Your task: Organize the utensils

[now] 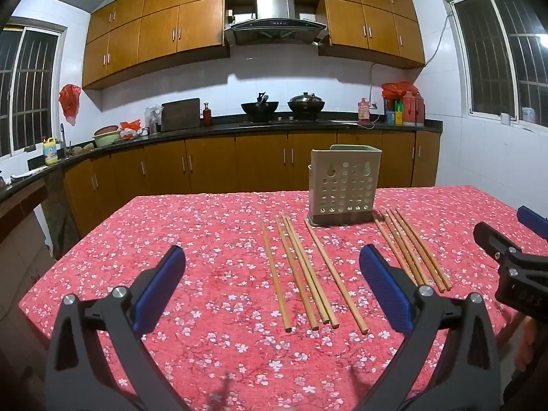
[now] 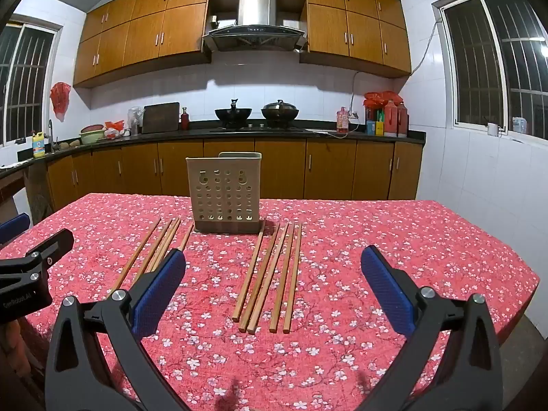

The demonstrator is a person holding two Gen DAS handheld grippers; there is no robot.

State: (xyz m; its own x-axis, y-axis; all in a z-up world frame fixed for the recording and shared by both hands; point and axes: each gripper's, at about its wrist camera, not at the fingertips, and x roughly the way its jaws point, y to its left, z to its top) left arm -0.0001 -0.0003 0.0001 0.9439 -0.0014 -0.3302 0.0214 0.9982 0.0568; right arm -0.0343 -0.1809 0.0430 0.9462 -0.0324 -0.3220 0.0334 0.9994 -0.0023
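A beige perforated utensil holder (image 1: pixel 345 185) (image 2: pixel 224 193) stands upright on the far half of the table. Several wooden chopsticks lie flat in two groups in front of it: a left group (image 1: pixel 303 274) (image 2: pixel 156 250) and a right group (image 1: pixel 416 253) (image 2: pixel 270 277). My left gripper (image 1: pixel 272 289) is open and empty, hovering above the near table before the left group. My right gripper (image 2: pixel 274 287) is open and empty, hovering before the right group. The right gripper shows at the right edge of the left wrist view (image 1: pixel 513 260); the left gripper shows at the left edge of the right wrist view (image 2: pixel 30 267).
The table carries a red floral cloth (image 1: pixel 212 233) (image 2: pixel 394 239). Beyond it a kitchen counter (image 1: pixel 239 128) holds two woks, bottles, a cutting board and bags. Wooden cabinets run above and below. The table's far edge lies just behind the holder.
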